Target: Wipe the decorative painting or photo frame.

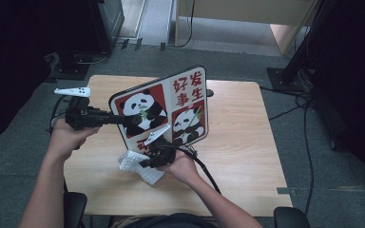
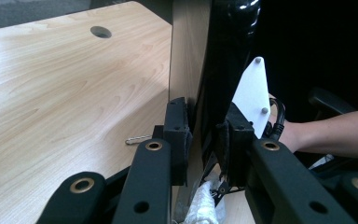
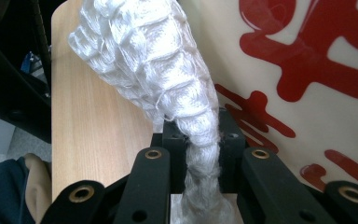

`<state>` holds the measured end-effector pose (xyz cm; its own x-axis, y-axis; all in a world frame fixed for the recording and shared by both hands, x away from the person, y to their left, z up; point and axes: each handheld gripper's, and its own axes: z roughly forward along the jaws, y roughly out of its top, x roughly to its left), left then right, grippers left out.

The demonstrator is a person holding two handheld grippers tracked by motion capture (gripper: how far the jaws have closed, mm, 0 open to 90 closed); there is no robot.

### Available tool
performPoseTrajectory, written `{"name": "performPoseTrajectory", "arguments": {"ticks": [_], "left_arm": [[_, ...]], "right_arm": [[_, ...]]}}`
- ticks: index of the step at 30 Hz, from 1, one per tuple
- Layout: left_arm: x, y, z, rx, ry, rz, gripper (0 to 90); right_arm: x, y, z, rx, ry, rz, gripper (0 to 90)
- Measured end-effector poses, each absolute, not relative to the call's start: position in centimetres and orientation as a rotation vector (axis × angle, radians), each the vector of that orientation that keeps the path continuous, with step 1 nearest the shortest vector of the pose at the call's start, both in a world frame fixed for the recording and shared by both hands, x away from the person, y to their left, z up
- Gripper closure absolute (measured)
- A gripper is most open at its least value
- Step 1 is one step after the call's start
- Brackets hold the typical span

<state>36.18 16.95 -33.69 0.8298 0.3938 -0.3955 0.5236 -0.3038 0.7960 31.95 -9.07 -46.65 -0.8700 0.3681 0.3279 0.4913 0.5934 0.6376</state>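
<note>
While the left gripper (image 1: 123, 118) clamps the left edge of the glossy rectangular panda-print board (image 1: 180, 107), the board stands tilted on the light wooden table (image 1: 247, 142), its lower edge toward six o'clock. The right gripper (image 1: 145, 161) is closed on a bunched white waffle-weave cloth (image 1: 140, 166), which lies against the board's lower printed face at about seven o'clock. To wipe well, hold the clamp steady, press the cloth flat to the glossy surface, and stroke in overlapping passes toward twelve o'clock. Too much pressure would likely twist the board in the clamp.
</note>
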Motion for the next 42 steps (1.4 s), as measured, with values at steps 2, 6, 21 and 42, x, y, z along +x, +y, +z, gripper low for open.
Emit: {"name": "performPoseTrajectory", "arguments": {"ticks": [2, 6, 21, 42], "left_arm": [[36.2, 16.9, -33.7, 1.934, 0.685, -0.149, 76.2], [36.2, 17.0, -33.7, 1.933, 0.686, -0.154, 76.2], [36.2, 17.0, -33.7, 1.93, 0.694, -0.159, 76.1], [36.2, 17.0, -33.8, 1.927, 0.694, -0.165, 75.8]], "right_arm": [[31.9, -9.2, -46.8, -0.725, -2.665, -1.143, 79.0], [32.0, -9.7, -47.2, -0.736, -2.678, -1.142, 79.1], [32.6, -11.3, -47.0, -0.766, -2.688, -1.138, 79.1], [32.5, -12.4, -40.1, -0.609, -2.696, -1.194, 79.2]]}}
